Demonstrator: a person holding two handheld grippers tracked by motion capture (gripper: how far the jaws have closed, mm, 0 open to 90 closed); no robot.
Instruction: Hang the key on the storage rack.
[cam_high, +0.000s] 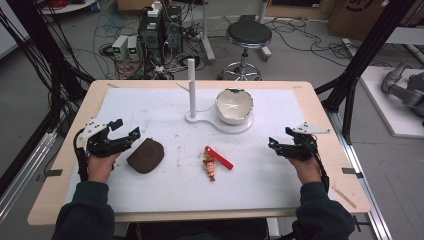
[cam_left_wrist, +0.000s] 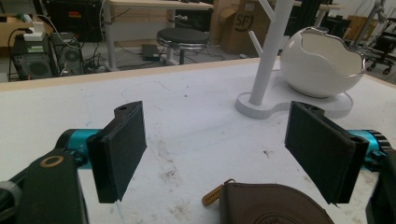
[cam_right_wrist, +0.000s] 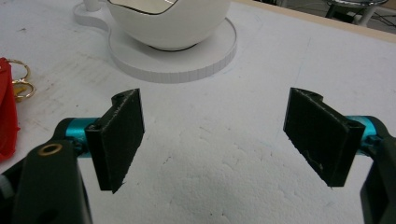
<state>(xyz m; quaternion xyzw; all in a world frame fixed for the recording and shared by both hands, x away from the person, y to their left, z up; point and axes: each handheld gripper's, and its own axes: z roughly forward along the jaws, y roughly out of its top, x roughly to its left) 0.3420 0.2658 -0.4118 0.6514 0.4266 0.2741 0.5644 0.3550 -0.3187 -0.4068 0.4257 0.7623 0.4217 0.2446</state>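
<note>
I hold my left tool (cam_high: 124, 133) low over the worktop (cam_high: 165, 200) near its left edge, its black jaws spread wide with nothing between them. Just beside it, toward the middle of the worktop, lies a brown leather pouch (cam_high: 146, 155); in the left gripper view the pouch (cam_left_wrist: 273, 205) sits at the bottom of the frame, below and just ahead of the open jaws, with a small tan tab sticking out at its left side. My right tool (cam_high: 278, 144) rests near the right edge of the worktop, jaws likewise spread wide and empty, pointing inward over bare white surface. Between my two hands, around the centre of the worktop, a small figure keychain (cam_high: 210, 165) lies flat beside a red strap (cam_high: 219, 157), the two touching; the red strap (cam_right_wrist: 6, 112) and gold rings show at the left edge of the right gripper view. Toward the far edge stands a white stand (cam_high: 218, 123) with an upright post (cam_high: 191, 87) on its left end and a white, egg-shaped bowl (cam_high: 234, 105) with a jagged rim on its round right end. The bowl (cam_left_wrist: 323, 63) stands upright on that base. A black stool (cam_high: 248, 36) stands on the floor beyond the far edge.
</note>
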